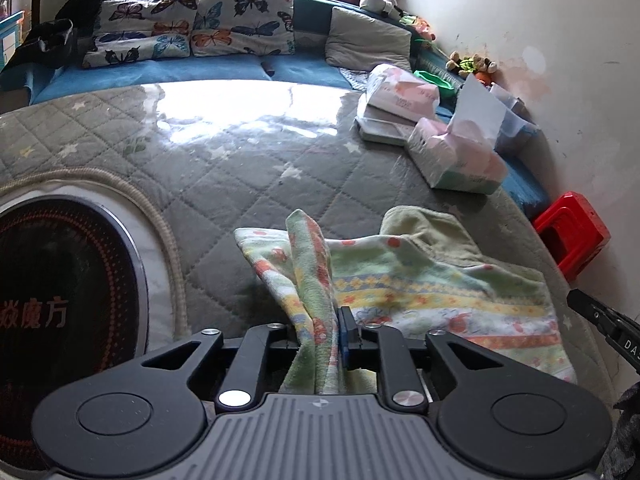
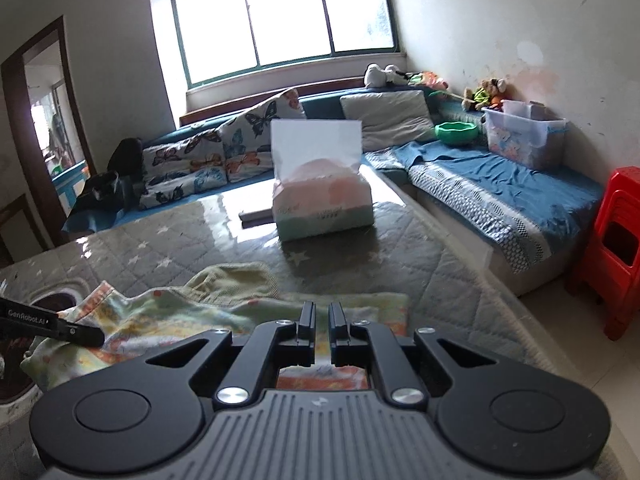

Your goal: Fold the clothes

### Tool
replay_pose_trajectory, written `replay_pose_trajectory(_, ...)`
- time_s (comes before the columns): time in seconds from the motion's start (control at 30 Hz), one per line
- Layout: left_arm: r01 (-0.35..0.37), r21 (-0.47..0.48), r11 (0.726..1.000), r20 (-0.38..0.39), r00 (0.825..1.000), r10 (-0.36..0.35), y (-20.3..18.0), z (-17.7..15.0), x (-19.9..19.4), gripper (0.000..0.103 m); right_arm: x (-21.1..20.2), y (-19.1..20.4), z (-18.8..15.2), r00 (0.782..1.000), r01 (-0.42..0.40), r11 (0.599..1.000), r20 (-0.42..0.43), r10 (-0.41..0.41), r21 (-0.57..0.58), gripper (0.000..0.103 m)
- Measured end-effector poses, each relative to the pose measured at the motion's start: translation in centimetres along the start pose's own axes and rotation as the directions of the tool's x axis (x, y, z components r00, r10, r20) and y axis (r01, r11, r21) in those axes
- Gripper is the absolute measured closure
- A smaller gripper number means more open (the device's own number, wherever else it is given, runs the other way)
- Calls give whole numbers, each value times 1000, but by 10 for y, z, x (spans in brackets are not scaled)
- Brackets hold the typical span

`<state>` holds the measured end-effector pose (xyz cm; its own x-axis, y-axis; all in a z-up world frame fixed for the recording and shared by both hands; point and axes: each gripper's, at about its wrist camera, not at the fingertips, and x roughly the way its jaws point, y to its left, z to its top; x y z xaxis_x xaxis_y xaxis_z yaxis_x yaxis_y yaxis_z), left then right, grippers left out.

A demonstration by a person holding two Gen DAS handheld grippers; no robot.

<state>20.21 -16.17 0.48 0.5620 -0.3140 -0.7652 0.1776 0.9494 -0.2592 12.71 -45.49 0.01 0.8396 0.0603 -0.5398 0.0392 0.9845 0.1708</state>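
Note:
A pastel patterned fleece cloth [image 1: 420, 280] lies spread on the grey quilted table cover [image 1: 240, 168]. Its near-left part is gathered into an upright fold. My left gripper [image 1: 320, 332] is shut on that fold. The fabric fills the gap beside the blue pad and rises above the fingers. In the right wrist view the same cloth [image 2: 168, 316] lies just below my right gripper [image 2: 320, 316]. Its jaws stand nearly together, with nothing clearly between the tips. The left gripper's tip [image 2: 60, 326] shows at the left edge there. The right gripper's tip [image 1: 600, 316] hangs at the cloth's right edge.
A round dark heater plate [image 1: 60, 300] is set into the table at the left. Tissue packs [image 1: 456, 160] stand beyond the cloth. A blue sofa with butterfly cushions [image 1: 200, 24] runs behind, with a plastic box [image 2: 524, 136] on it. A red stool [image 2: 616, 248] stands at the right.

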Motion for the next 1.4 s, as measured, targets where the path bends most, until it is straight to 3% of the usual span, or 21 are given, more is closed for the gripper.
replay_pose_trajectory(0.13, -26, -5, 1000, -6, 1000, 26, 6, -2, 3, 68, 8, 5, -5, 1000, -16, 1000, -22, 16, -7, 89)
replay_pose_trajectory(0.2, -40, -8, 999, -7, 999, 40, 10, -3, 4, 65, 11, 8, -7, 999, -20, 1000, -32, 20, -12, 74)
replay_pose_trajectory(0.27, -59, -13, 998, -3, 998, 58, 14, -3, 4, 60, 15, 11, -9, 999, -24, 1000, -41, 23, -21, 68)
replay_pose_trajectory(0.63, -109, -11, 994, 21, 994, 109, 24, -5, 2, 49, 27, 22, -25, 994, -29, 996, -106, 20, -81, 38)
replay_pose_trajectory(0.7, -101, -15, 995, 19, 995, 102, 23, -7, 0, 47, 25, 25, -26, 994, -34, 995, -104, 24, -94, 26)
replay_pose_trajectory(1.1, -65, 97, 993, 56, 997, 60, -6, -39, -20, 30, 8, 54, -41, 993, -63, 986, -104, 47, -151, 6)
replay_pose_trajectory(1.4, -85, 149, 985, 71, 995, 75, -9, -57, -23, 21, -9, 64, -61, 995, -28, 979, -96, 8, -202, 0)
